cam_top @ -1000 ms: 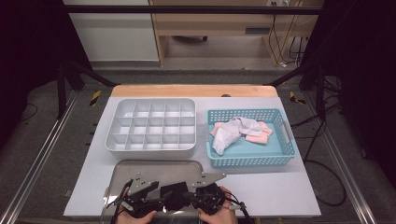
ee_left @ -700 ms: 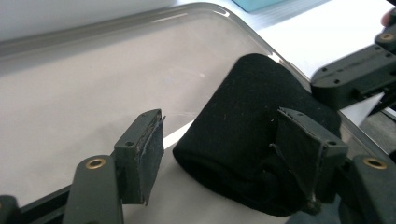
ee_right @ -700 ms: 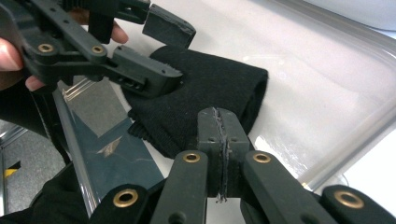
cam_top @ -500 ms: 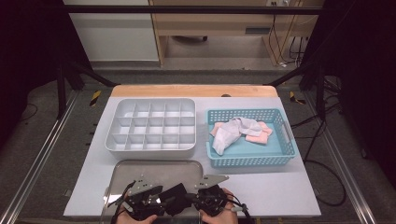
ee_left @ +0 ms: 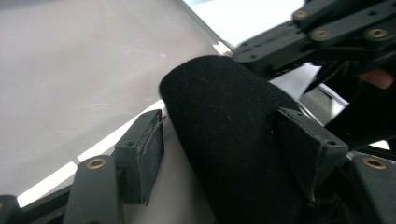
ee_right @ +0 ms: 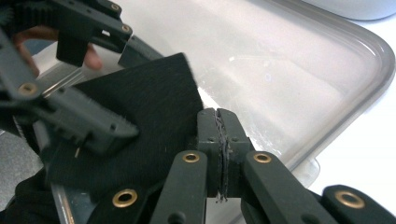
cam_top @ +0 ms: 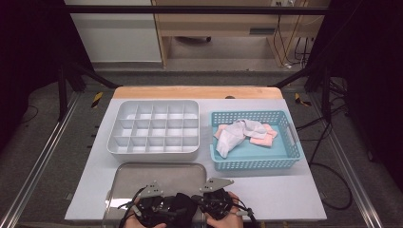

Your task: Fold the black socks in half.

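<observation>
Black cloth roll (ee_left: 229, 140), soft, light, likely limp, over grey tray (cam_top: 142, 173): left gripper (ee_left: 224, 154) straddles it with jaws apart, right gripper (ee_right: 219, 140) clenched, pinching its edge; grip mid-roll.

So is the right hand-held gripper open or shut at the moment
Shut. In the right gripper view the right hand-held gripper has its jaws pressed together, pinching an edge of the black cloth over the grey tray.
</observation>
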The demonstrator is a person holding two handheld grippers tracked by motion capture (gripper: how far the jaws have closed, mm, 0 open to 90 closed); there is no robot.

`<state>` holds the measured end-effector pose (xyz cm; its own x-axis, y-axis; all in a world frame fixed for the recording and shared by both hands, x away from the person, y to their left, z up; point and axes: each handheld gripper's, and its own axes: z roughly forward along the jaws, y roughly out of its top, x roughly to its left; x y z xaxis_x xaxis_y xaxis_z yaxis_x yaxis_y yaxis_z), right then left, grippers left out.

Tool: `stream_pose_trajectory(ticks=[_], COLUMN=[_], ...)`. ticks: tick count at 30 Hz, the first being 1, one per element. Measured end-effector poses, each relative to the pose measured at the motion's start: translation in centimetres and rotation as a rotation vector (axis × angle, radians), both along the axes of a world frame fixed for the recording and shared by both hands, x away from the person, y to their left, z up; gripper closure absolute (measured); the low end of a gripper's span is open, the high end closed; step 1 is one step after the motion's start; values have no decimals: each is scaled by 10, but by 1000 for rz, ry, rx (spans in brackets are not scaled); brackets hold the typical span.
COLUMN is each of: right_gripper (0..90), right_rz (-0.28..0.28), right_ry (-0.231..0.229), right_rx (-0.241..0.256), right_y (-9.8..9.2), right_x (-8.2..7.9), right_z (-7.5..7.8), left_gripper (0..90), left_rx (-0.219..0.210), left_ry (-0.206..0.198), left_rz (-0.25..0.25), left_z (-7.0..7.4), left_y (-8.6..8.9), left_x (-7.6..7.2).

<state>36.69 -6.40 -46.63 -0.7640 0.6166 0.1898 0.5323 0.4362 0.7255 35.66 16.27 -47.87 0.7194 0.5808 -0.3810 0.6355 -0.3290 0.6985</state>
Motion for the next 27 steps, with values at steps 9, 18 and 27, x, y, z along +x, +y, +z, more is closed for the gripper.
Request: stream_pose_trajectory(ticks=[9, 18, 27], right_gripper=[844, 741, 605], right_rz=[-22, -90, -214], right_ry=[12, -51, -125], right_rx=[16, 57, 75], right_y=[-8, -32, -70], right_x=[7, 15, 25], right_z=[2, 13, 21], left_gripper=[465, 638, 651], left_rx=[14, 13, 41], left_ry=[24, 34, -39], left_rz=[-25, -24, 5], left_z=[4, 9, 22], left_y=[-14, -18, -12], left_x=[-2, -4, 3])
